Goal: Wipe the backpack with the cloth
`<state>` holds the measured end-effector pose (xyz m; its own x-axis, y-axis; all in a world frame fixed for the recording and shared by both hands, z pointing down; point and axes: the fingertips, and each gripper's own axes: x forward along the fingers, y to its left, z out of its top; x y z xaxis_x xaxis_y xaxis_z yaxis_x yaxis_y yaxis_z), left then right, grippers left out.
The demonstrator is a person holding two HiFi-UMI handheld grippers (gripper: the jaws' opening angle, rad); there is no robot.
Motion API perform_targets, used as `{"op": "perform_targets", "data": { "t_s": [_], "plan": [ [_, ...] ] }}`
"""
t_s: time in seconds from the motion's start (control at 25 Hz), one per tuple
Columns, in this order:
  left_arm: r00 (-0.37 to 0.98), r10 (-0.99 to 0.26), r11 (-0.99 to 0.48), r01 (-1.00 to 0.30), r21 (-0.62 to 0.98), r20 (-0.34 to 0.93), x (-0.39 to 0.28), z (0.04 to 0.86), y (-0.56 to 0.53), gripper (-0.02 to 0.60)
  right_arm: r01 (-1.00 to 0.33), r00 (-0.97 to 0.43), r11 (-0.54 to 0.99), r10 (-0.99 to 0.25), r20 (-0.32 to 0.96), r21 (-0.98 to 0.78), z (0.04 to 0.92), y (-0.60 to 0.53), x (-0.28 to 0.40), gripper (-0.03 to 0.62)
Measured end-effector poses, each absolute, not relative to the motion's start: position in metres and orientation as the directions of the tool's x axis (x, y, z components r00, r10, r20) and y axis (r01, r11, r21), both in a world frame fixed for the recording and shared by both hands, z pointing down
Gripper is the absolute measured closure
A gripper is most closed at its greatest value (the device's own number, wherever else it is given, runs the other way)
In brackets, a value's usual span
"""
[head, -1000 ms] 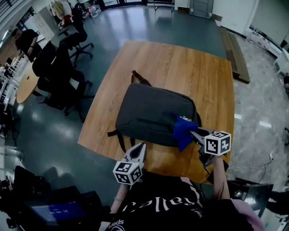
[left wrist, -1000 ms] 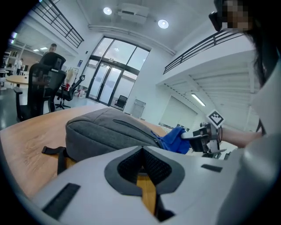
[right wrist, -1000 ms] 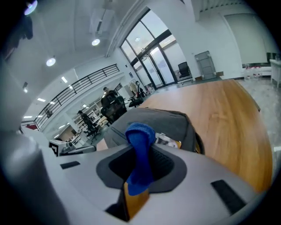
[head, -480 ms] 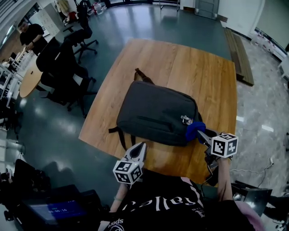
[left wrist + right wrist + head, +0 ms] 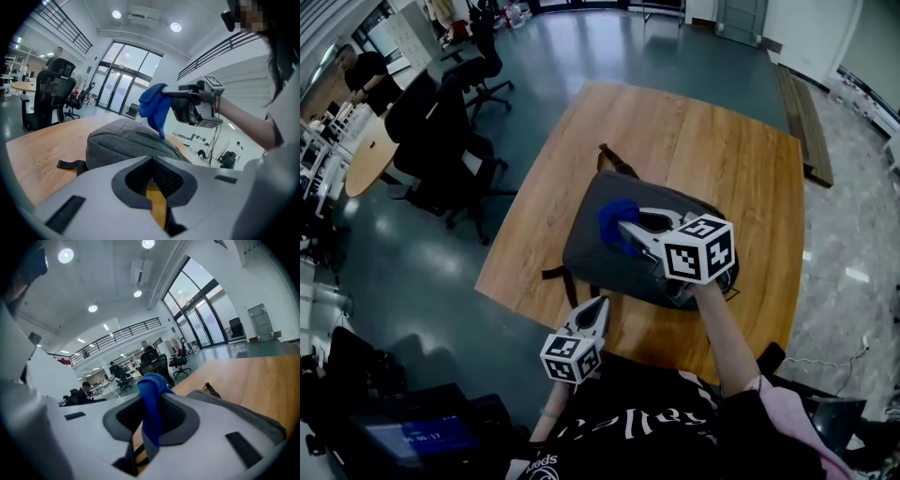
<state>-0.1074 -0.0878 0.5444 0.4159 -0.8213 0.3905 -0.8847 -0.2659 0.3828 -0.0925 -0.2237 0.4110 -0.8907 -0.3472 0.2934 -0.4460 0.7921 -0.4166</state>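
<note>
1 crumpled blue cloth | right gripper clamped on it | grey woven backpack

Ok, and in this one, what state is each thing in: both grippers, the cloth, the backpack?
grey fabric backpack: lying flat on the wooden table.
right gripper: shut on the blue cloth, held above the backpack.
blue cloth: pinched between the jaws, bunched, hanging down; contact with the backpack unclear.
left gripper: shut, empty, at the table's near edge.

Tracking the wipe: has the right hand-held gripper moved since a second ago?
Yes. The right hand-held gripper with the blue cloth went from the grey fabric backpack's near right corner to its far left.
</note>
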Motion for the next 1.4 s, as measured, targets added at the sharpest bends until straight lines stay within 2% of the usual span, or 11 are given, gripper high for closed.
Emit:
{"op": "perform_targets", "data": {
  "t_s": [0.24,0.36,0.48,0.68,0.92,1.4],
  "plan": [
    [0.403,-0.826,-0.248,-0.887,0.389,0.395,-0.141,0.548,-0.09,0.583,-0.461,-0.876,0.775,-0.319,0.361,-0.434,0.446,-0.269,-0.19,0.528],
    [0.392,-0.828,-0.232,-0.891,0.391,0.4,-0.158,0.55,-0.089,0.583,-0.495,-0.854,0.738,-0.316,0.413,-0.459,0.472,-0.278,-0.2,0.528],
    [0.385,-0.828,-0.222,-0.893,0.392,0.407,-0.169,0.553,-0.09,0.583,-0.503,-0.855,0.707,-0.324,0.404,-0.497,0.479,-0.279,-0.187,0.528],
    [0.404,-0.82,-0.239,-0.886,0.397,0.406,-0.164,0.555,-0.095,0.583,-0.524,-0.851,0.659,-0.381,0.362,-0.539,0.476,-0.273,-0.134,0.528],
    [0.462,-0.798,-0.305,-0.863,0.402,0.387,-0.136,0.55,-0.103,0.583,-0.603,-0.798,0.595,-0.462,0.387,-0.531,0.485,-0.254,-0.042,0.528],
    [0.518,-0.753,-0.369,-0.843,0.392,0.406,-0.072,0.551,-0.102,0.583,-0.798,-0.6,0.352,-0.542,0.588,-0.49,0.571,-0.212,0.153,0.528]
  ]
}}
